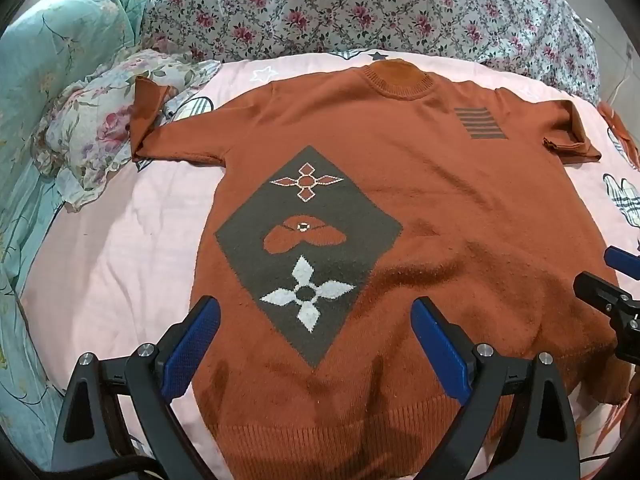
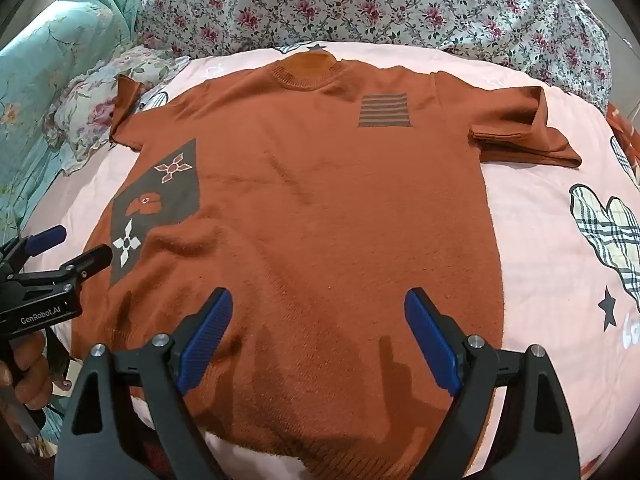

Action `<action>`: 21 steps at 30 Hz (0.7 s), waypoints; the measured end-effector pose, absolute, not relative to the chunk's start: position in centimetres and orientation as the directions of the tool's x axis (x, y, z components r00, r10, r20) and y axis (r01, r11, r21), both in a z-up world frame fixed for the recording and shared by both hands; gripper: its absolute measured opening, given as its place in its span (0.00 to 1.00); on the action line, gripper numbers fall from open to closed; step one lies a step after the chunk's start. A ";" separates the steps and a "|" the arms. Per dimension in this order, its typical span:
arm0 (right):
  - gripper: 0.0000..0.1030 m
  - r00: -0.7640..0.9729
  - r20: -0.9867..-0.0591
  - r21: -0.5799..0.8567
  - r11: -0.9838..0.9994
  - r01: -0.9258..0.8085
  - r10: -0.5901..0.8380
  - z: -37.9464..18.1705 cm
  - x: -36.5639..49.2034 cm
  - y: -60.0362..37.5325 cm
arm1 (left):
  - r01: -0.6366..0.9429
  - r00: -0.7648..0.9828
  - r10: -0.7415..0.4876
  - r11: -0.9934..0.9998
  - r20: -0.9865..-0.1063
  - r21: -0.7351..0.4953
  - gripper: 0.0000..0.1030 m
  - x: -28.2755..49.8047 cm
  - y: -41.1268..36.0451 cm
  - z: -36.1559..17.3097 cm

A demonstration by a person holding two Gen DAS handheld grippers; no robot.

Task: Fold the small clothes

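Note:
A rust-orange knit short-sleeved sweater (image 1: 420, 184) lies flat, front up, on a pink bedsheet (image 1: 120, 248), collar far, hem near me. It has a grey diamond patch (image 1: 308, 240) with flower shapes and a grey striped patch (image 1: 480, 123). It also shows in the right wrist view (image 2: 320, 200). My left gripper (image 1: 316, 312) is open and empty above the lower left part, over the hem. My right gripper (image 2: 318, 306) is open and empty above the lower right part. Each gripper shows at the edge of the other's view, the right (image 1: 612, 280) and the left (image 2: 72, 248).
A floral quilt (image 1: 360, 8) is bunched along the far side. A teal floral blanket (image 1: 52, 64) and a floral pillow (image 1: 88, 128) lie to the left. The left sleeve (image 1: 148, 116) is folded up against the pillow. The pink sheet has plaid cartoon prints (image 2: 608, 228) on the right.

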State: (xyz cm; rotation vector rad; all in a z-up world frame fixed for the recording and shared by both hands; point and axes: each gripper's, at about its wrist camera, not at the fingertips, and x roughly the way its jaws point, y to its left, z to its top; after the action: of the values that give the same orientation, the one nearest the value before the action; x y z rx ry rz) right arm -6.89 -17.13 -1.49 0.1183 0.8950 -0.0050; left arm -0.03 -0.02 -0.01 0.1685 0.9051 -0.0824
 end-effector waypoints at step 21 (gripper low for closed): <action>0.86 0.643 -0.763 0.128 0.990 0.052 0.065 -0.9 -6.2 -18.0 | 0.138 0.619 0.007 0.983 -0.786 0.117 0.94 0.4 0.2 -0.7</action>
State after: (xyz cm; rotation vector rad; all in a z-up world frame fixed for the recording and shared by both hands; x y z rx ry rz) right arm -6.20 -18.00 -0.94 0.1433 0.8737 0.0077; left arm 0.38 0.22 -0.74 0.1725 0.9020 -0.0762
